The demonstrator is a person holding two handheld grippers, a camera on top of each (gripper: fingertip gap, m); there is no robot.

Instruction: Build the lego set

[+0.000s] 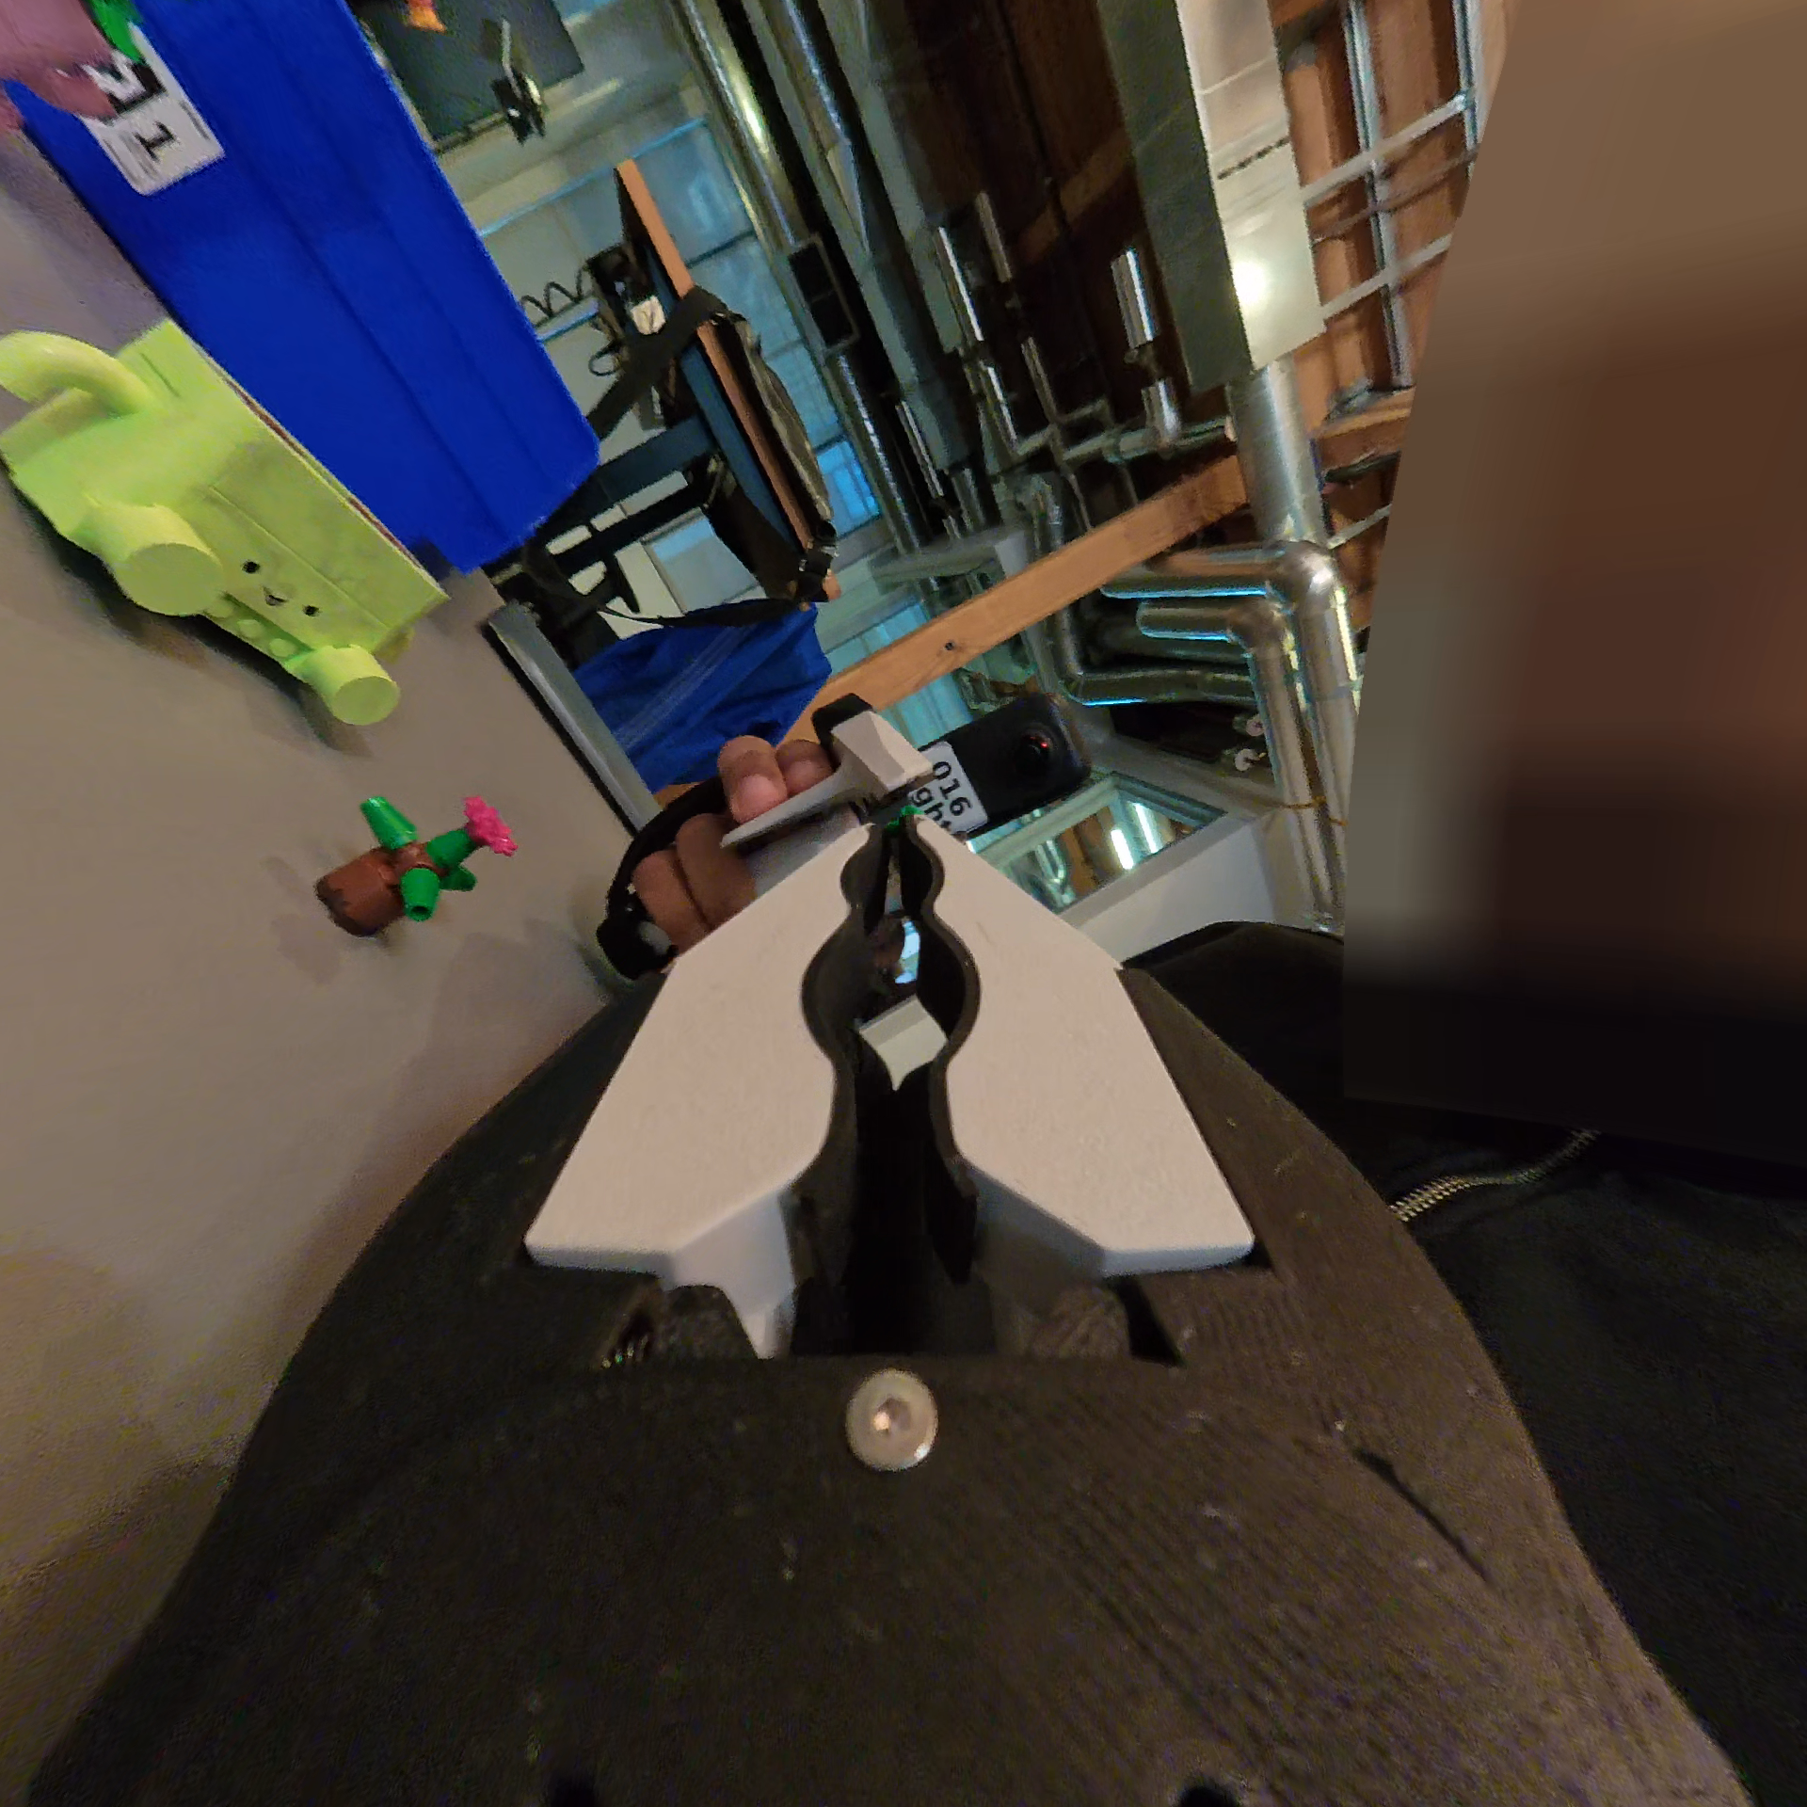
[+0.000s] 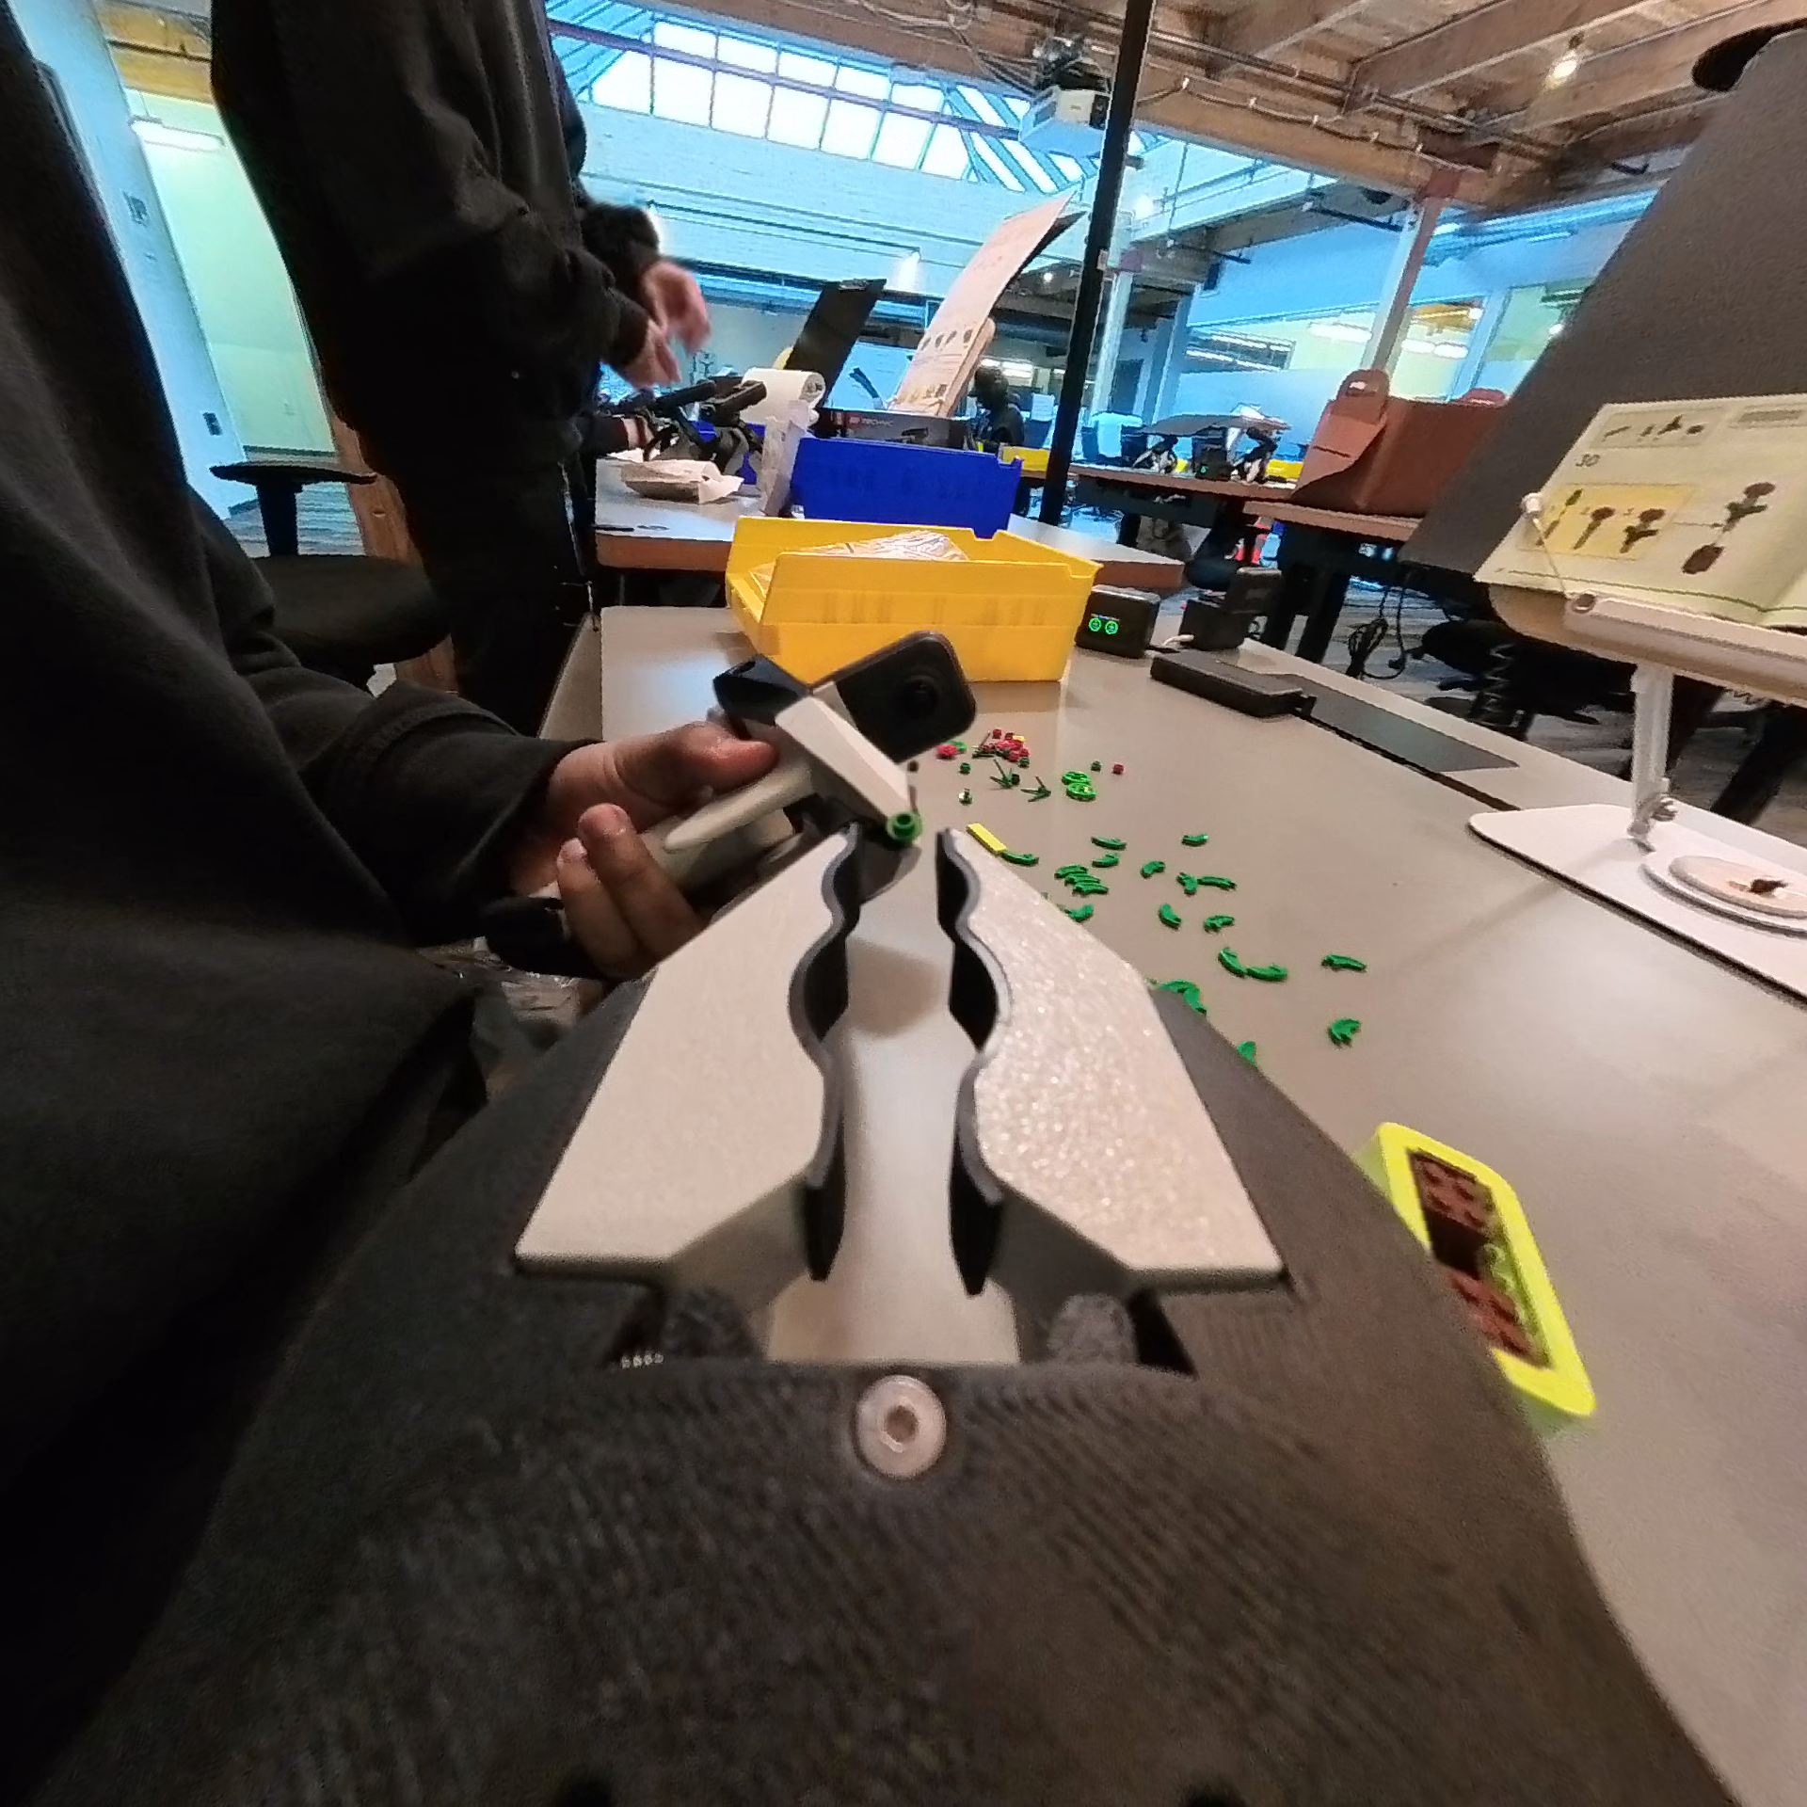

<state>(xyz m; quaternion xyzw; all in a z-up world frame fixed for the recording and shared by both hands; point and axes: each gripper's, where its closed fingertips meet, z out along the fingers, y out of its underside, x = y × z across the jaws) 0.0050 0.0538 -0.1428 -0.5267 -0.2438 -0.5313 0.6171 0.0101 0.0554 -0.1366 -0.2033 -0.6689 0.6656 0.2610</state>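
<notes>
Left hand-held gripper [image 1: 904, 831] clamped on green lego piece [image 2: 902, 827], right hand-held gripper [image 2: 895, 851] apart beside it

Loose pieces [image 2: 1154, 880]: scattered over the middle of the counter [image 2: 1467, 1027], beyond the right hand-held gripper [image 2: 895, 846]
Bin [image 2: 909, 606]: at the counter's far edge, behind the loose pieces
Charger [image 2: 1118, 621]: just right of the bin, at the far edge
Booklet stand [image 2: 1652, 743]: toward the counter's right edge, booklet [image 2: 1662, 508] on it
Small tray [image 2: 1476, 1281]: near edge, just right of the right hand-held gripper
Left hand-held gripper [image 2: 904, 826]: above the counter, its tip just before the right one's tips, a small piece [image 2: 902, 828] at its tip
Plant model [image 1: 416, 865]: lying on the counter, left of the left hand-held gripper [image 1: 904, 831]
</notes>
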